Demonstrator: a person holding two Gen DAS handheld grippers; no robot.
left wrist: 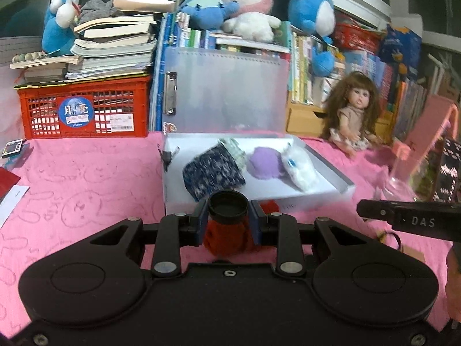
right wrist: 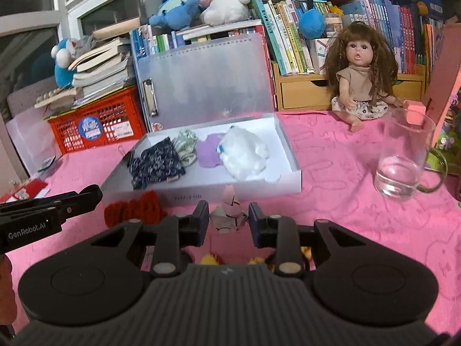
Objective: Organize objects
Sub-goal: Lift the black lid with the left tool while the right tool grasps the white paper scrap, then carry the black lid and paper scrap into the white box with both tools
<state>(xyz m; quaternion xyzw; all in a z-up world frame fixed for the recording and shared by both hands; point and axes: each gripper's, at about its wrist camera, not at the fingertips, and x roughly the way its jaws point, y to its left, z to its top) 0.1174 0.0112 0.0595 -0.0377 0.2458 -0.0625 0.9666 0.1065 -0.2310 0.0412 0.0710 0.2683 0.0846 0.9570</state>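
Note:
An open white box (left wrist: pixel 331 170) (right wrist: pixel 291 158) lies on the pink cloth, its frosted lid upright. In it are a dark blue patterned pouch (left wrist: pixel 213 173) (right wrist: pixel 155 164), a green patterned one (right wrist: pixel 185 144), a purple one (left wrist: pixel 265 163) (right wrist: pixel 209 150) and a white fluffy one (left wrist: pixel 299 167) (right wrist: pixel 245 152). My left gripper (left wrist: pixel 229 225) is shut on a red knitted item with a black ring top (left wrist: pixel 227 207), just before the box; it also shows in the right wrist view (right wrist: pixel 135 210). My right gripper (right wrist: pixel 229 222) is around a pink and grey folded item (right wrist: pixel 229 216), jaws not touching it.
A doll (right wrist: pixel 360 77) sits at the back right. A glass mug with water (right wrist: pixel 403 158) stands right of the box. A red crate (left wrist: pixel 83 109) under stacked books is at the back left. Books and plush toys line the back.

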